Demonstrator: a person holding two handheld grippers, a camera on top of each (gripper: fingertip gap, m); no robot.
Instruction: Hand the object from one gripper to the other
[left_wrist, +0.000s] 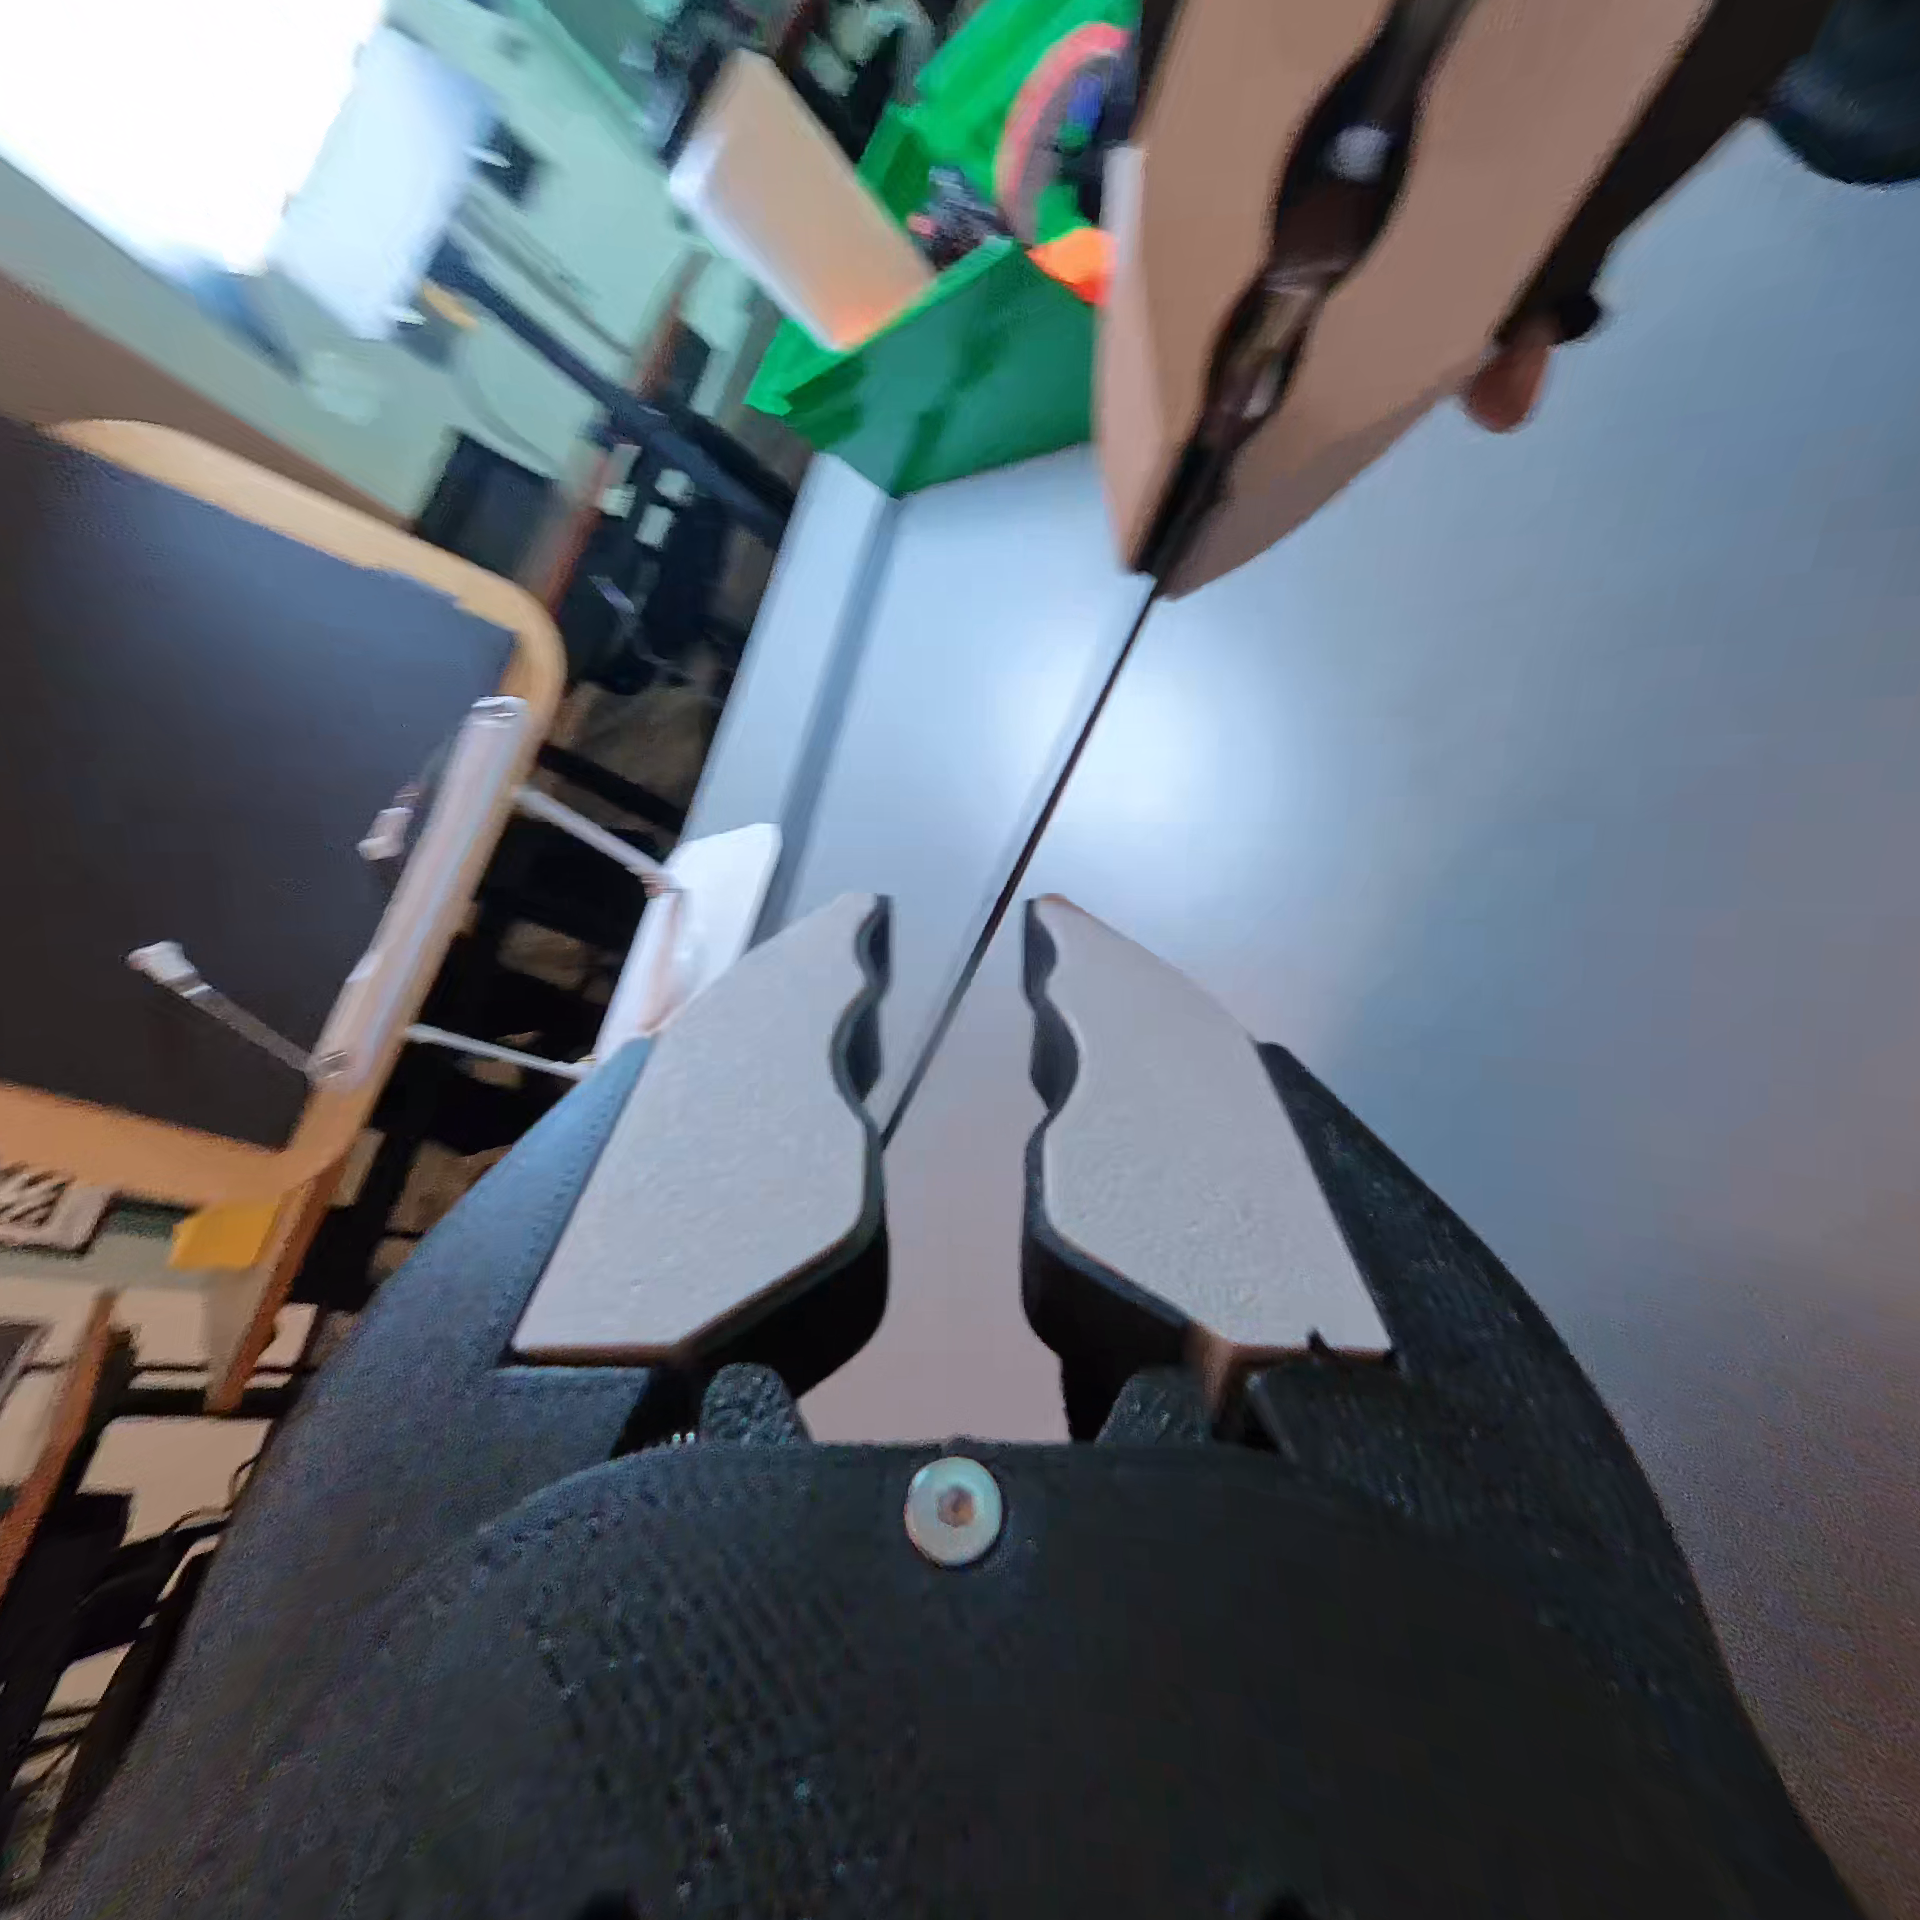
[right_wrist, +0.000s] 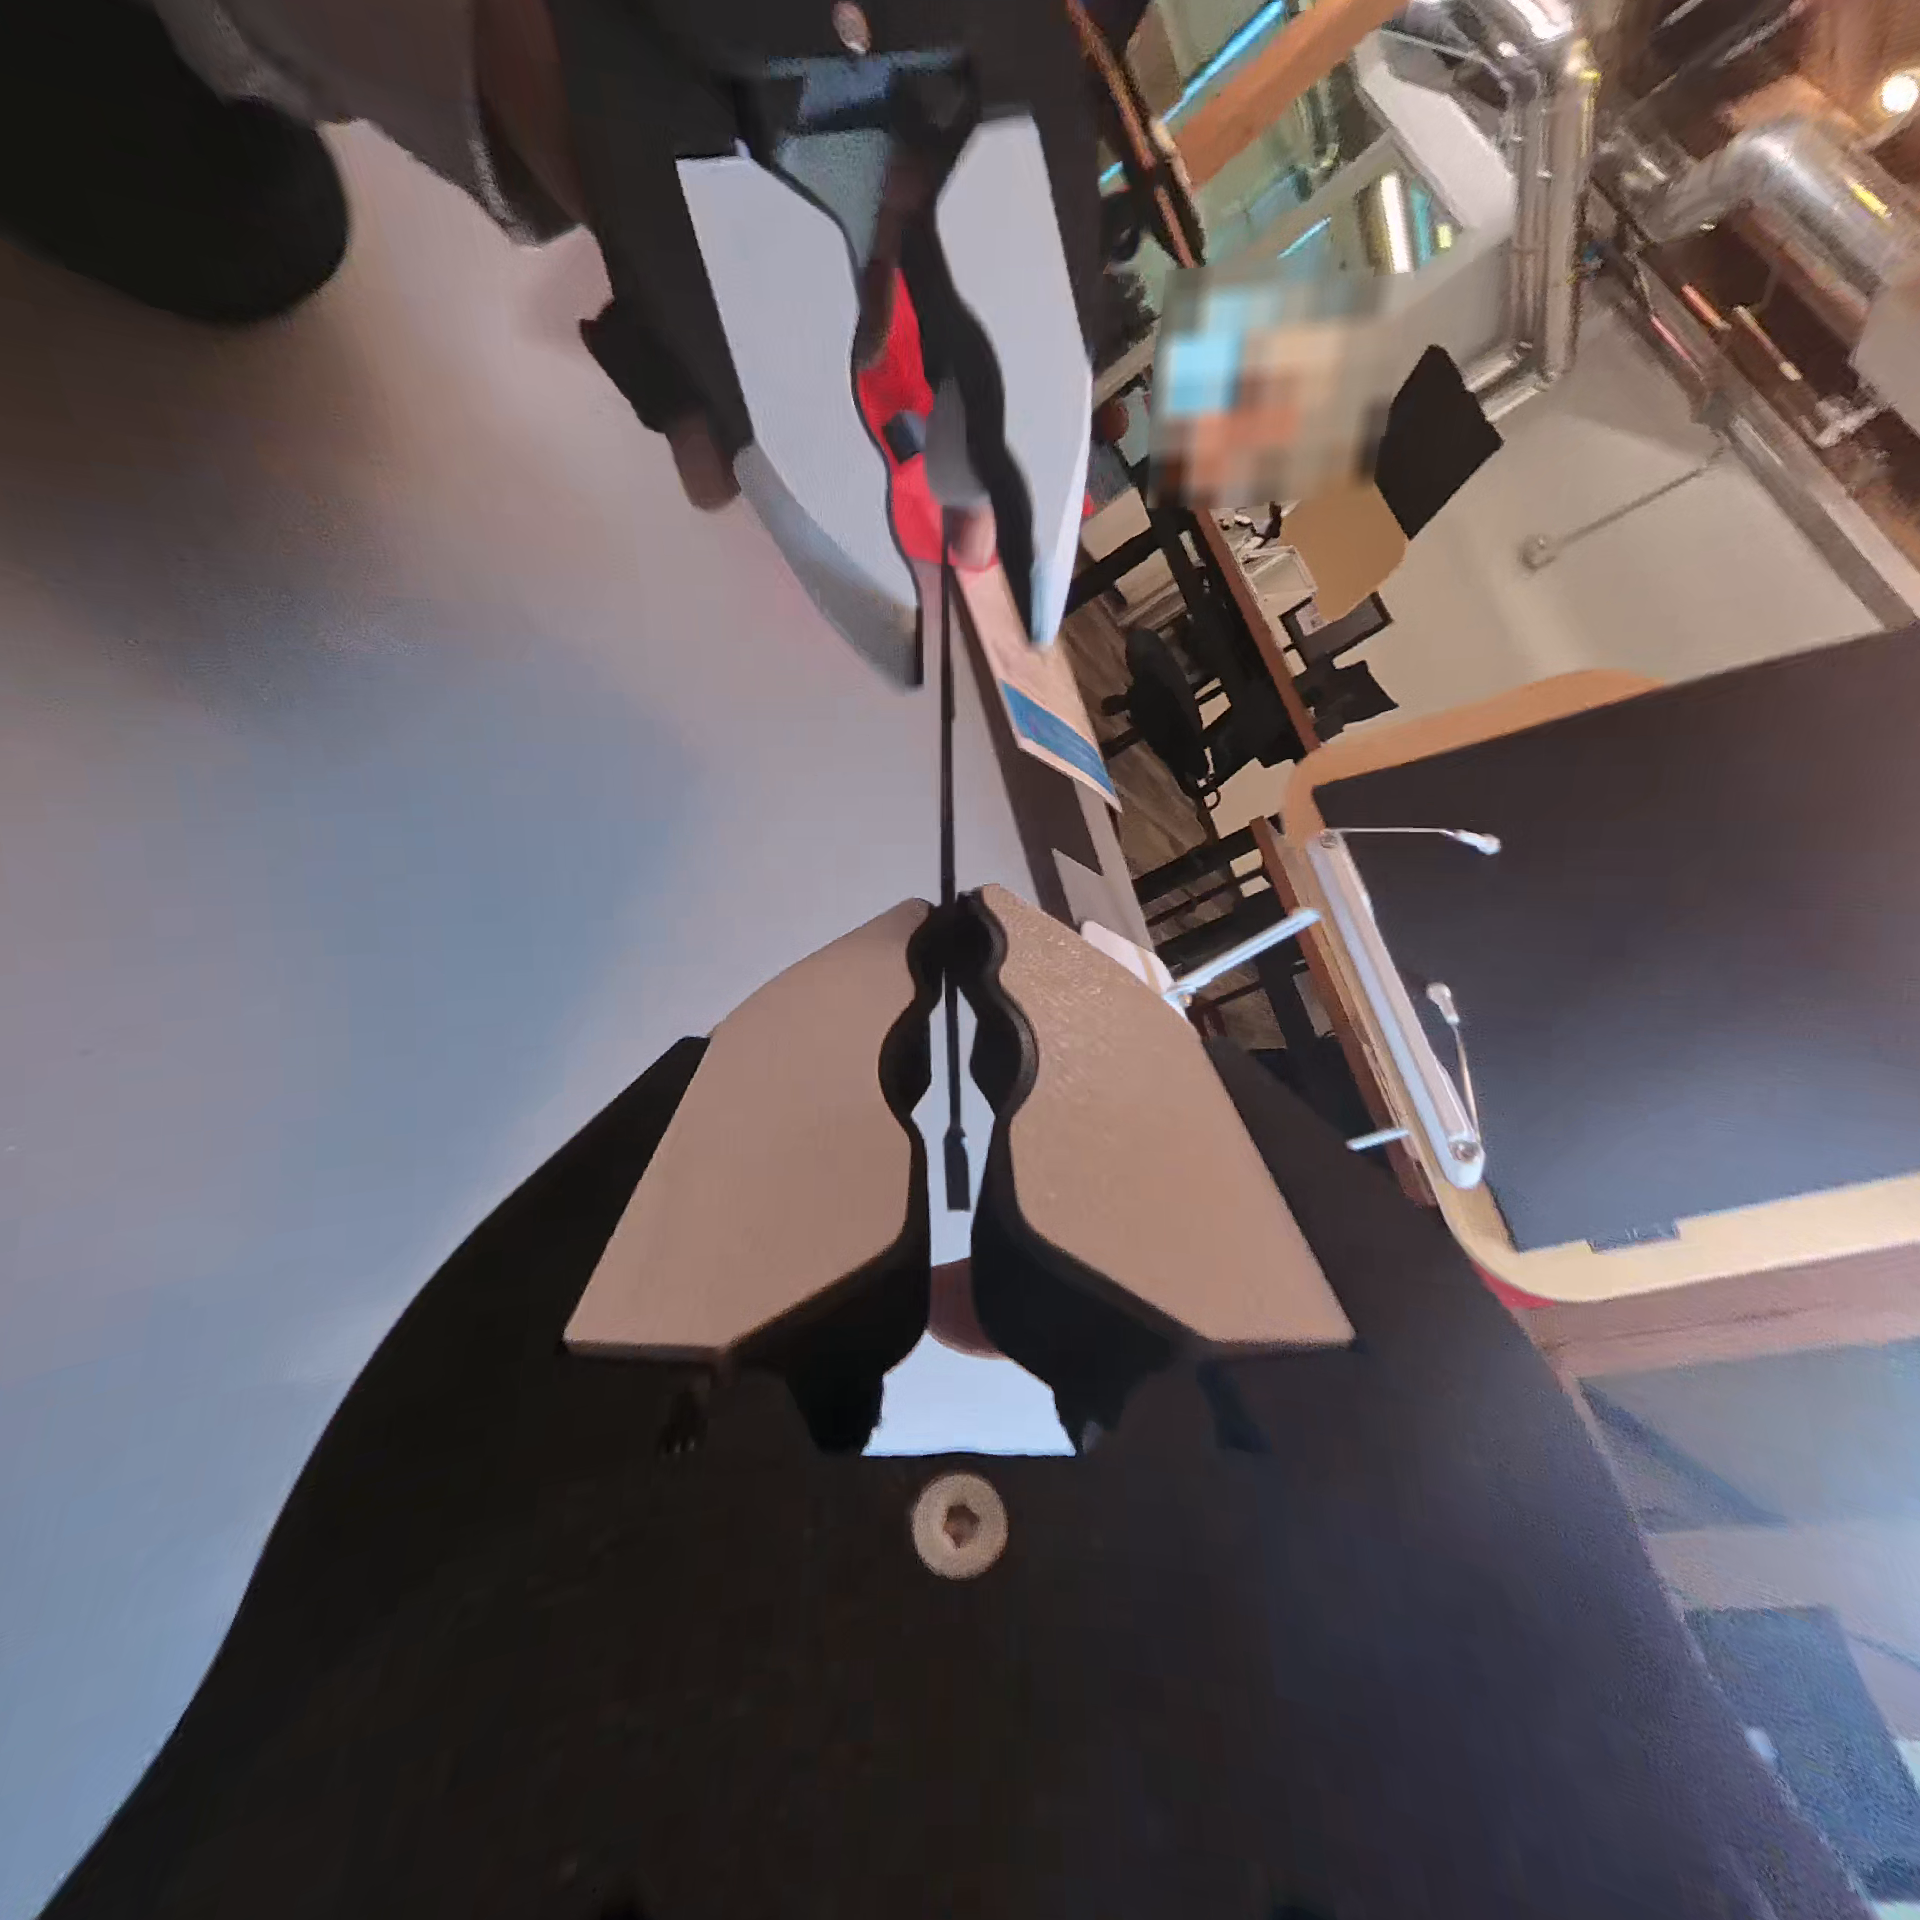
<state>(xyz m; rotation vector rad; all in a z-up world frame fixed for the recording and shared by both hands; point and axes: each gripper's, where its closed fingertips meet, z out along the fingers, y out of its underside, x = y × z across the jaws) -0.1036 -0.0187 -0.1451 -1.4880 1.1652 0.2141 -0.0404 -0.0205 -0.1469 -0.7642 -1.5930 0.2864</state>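
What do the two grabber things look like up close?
Both match. The left gripper and the right gripper each have a rough black plastic body, one silver screw in the middle, and two flat pale grey fingers with wavy black inner edges.

the black left gripper with pale finger plates (left_wrist: 956, 914) stands parted, its fingers apart. the matching right gripper (right_wrist: 958, 909) is closed tight, tips pressed together, facing it.

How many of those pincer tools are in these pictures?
2. The left gripper fills the bottom of the left wrist view, jaws apart around a thin black cord. The right gripper is at the top, jaws shut on that cord.
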